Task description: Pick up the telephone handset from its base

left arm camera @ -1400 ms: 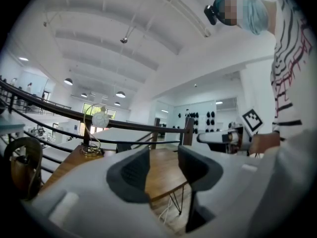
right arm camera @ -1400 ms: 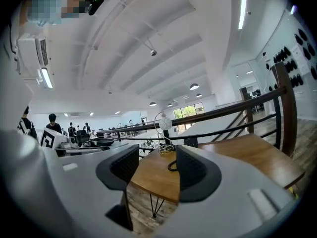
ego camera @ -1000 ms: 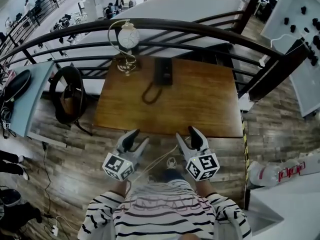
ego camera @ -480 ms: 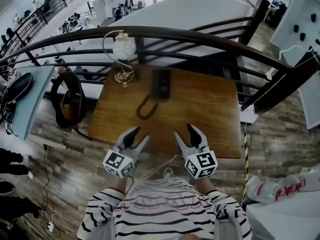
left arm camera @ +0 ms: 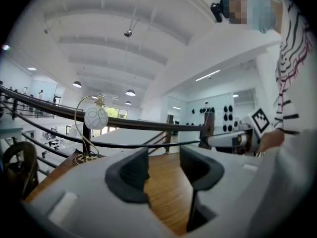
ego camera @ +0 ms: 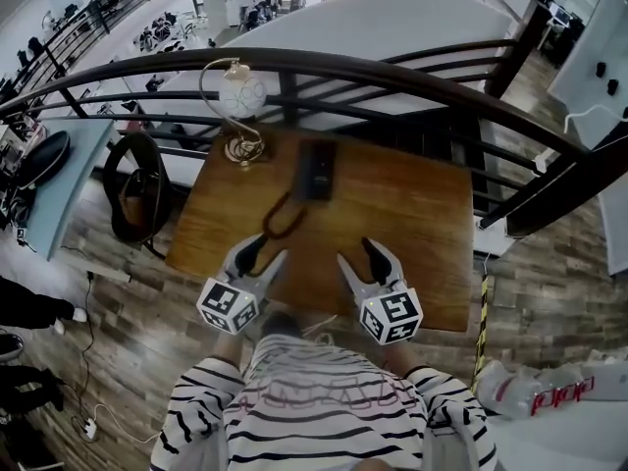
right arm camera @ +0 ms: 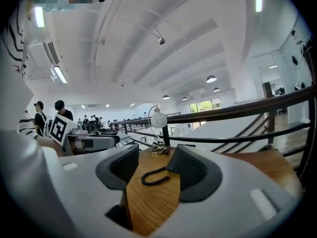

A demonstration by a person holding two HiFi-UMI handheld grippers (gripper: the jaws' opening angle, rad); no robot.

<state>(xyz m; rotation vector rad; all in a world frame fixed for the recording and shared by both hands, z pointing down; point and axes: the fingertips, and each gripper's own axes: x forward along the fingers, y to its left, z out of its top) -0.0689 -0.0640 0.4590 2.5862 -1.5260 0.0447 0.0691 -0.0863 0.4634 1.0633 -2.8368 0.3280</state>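
Observation:
A black telephone (ego camera: 316, 170) lies at the far middle of the brown wooden table (ego camera: 412, 214), its handset resting on the base. Its coiled cord (ego camera: 280, 221) loops toward me and also shows as the cord (right arm camera: 154, 176) between the right jaws. My left gripper (ego camera: 263, 258) hovers over the table's near edge, just short of the cord, open with nothing between its fingers. My right gripper (ego camera: 358, 260) is level beside it, open and empty too. In the left gripper view the left gripper (left arm camera: 166, 165) frames only bare tabletop. The right gripper (right arm camera: 154, 165) points toward the cord.
A globe lamp (ego camera: 240, 96) on a gold stand sits at the table's far left corner. A dark curved railing (ego camera: 343, 67) runs behind the table. A black round bag (ego camera: 137, 184) leans left of it, beside a pale desk (ego camera: 59, 165).
Both grippers have travelled forward from the floor side of the table edge to above its near edge, closer to the cord and telephone. Both stay open.

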